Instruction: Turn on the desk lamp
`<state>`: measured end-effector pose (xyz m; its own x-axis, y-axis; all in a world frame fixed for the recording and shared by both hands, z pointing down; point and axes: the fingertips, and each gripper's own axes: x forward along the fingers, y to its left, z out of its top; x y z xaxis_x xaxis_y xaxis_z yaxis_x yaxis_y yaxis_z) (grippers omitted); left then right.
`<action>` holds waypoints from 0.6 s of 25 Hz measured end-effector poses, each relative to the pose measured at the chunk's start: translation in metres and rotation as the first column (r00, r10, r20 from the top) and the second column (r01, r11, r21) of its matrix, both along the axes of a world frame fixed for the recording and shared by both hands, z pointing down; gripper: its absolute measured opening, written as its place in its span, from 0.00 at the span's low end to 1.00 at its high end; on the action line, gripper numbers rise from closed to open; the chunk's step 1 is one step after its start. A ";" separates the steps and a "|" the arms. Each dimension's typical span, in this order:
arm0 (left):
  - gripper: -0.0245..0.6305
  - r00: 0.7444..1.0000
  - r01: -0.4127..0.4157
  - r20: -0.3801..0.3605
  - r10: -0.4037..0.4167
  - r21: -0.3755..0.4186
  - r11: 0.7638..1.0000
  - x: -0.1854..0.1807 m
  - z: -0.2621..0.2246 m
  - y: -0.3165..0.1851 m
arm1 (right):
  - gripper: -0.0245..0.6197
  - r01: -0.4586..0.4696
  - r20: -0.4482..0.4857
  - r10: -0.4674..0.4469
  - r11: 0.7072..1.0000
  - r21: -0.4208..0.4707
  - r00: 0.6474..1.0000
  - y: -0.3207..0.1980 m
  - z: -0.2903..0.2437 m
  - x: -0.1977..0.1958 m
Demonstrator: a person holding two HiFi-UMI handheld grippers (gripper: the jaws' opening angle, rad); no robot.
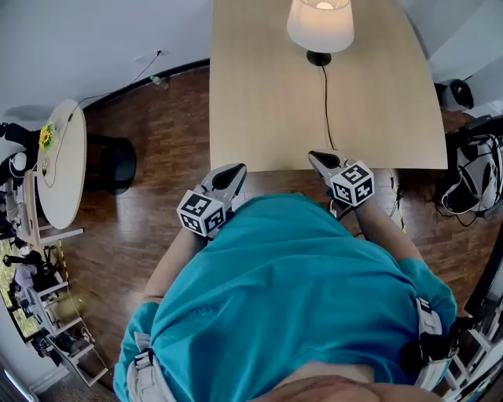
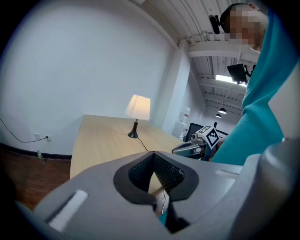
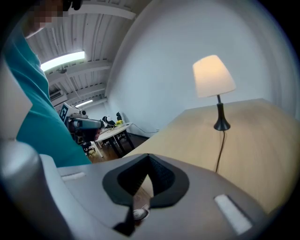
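Note:
A desk lamp with a white shade (image 1: 320,23) and a black base (image 1: 318,58) stands at the far middle of the pale wooden desk (image 1: 259,102). Its shade glows warm. A black cord (image 1: 325,102) runs from the base toward the desk's near edge. My left gripper (image 1: 234,173) and right gripper (image 1: 316,158) hover at that near edge, close to the person's teal shirt, both shut and empty. The left gripper view shows the lamp (image 2: 138,107) far beyond the left gripper (image 2: 152,157). In the right gripper view the lamp (image 3: 213,76) and cord (image 3: 219,150) lie ahead of the right gripper (image 3: 149,157).
A round white table (image 1: 63,165) and a black round stool (image 1: 110,163) stand on the wood floor to the left. Bags and cables (image 1: 471,169) pile up right of the desk. White shelving (image 1: 55,314) sits at lower left.

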<state>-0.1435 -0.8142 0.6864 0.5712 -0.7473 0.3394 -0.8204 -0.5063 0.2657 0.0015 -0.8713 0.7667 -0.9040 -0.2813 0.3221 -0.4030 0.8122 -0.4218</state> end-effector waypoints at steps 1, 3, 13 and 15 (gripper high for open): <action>0.08 1.000 0.013 -0.007 -0.013 0.015 1.000 -0.008 -0.006 0.011 | 0.04 0.011 0.000 -0.011 1.000 0.015 1.000 0.011 -0.007 -0.007; 0.08 0.999 0.029 -0.021 -0.029 0.040 0.999 -0.024 -0.017 0.029 | 0.04 0.019 -0.003 -0.019 0.999 0.038 1.000 0.027 -0.022 -0.019; 0.08 0.996 -0.017 -0.079 0.028 0.133 0.991 -0.143 -0.040 0.190 | 0.04 -0.108 0.004 0.108 0.985 0.137 0.994 0.176 -0.090 -0.100; 0.08 0.992 -0.034 -0.115 0.050 0.139 0.990 -0.167 -0.043 0.212 | 0.04 -0.134 0.001 0.135 0.981 0.138 0.991 0.206 -0.094 -0.121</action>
<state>-0.3102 -0.6019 0.6431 0.6331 -0.7564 0.1644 -0.7645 -0.5779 0.2855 -0.1200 -0.6651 0.6723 -0.8523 -0.4421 0.2796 -0.5155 0.8003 -0.3061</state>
